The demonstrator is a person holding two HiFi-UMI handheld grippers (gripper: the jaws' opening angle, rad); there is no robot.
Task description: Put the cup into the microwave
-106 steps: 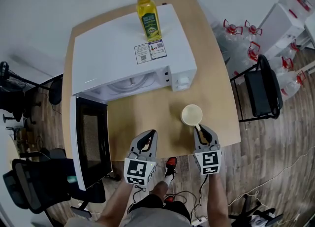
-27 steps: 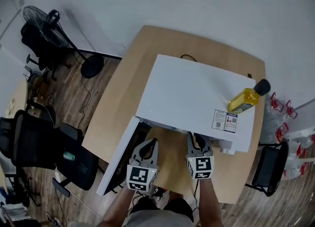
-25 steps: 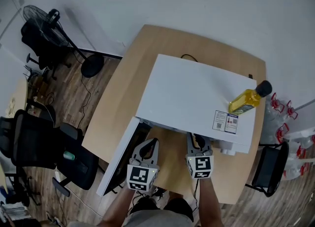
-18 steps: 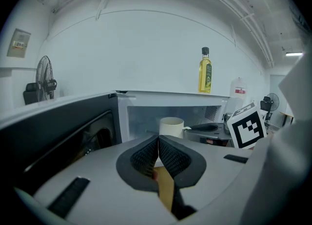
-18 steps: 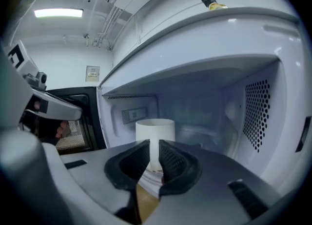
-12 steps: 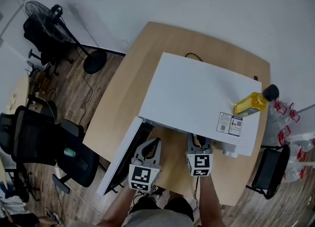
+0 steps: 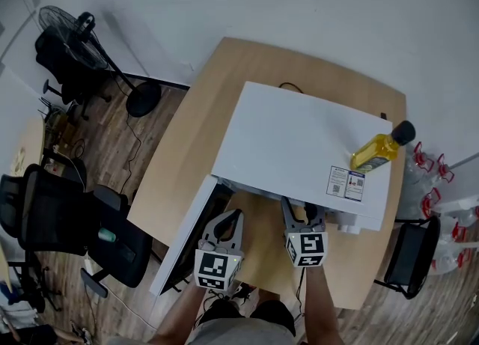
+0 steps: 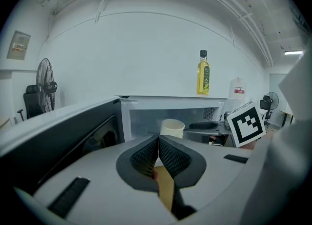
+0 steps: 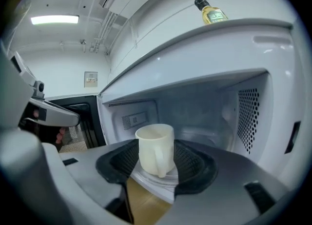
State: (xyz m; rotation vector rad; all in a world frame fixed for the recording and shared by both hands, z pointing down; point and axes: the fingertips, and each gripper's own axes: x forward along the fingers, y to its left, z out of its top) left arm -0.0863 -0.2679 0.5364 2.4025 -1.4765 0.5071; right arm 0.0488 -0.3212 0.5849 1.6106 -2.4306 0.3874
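The left tongs (image 8: 158,138) are pinched together on nothing, before the open white microwave (image 7: 299,141) on the wooden bench (image 7: 187,149). The cream ceramic cup (image 9: 155,146) stands on the glass turntable (image 9: 152,180) inside, between the right tongs (image 9: 157,165), whose jaws have just been opening wide. Drawn back crookedly, a pad could snag the near-facing handle and tip the cup

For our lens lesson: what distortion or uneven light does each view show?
Head view: soft, even light on the tan wooden table. Left gripper view: black corners ring the frame. Right gripper view: the white box-shaped microwave has a strongly curved top.
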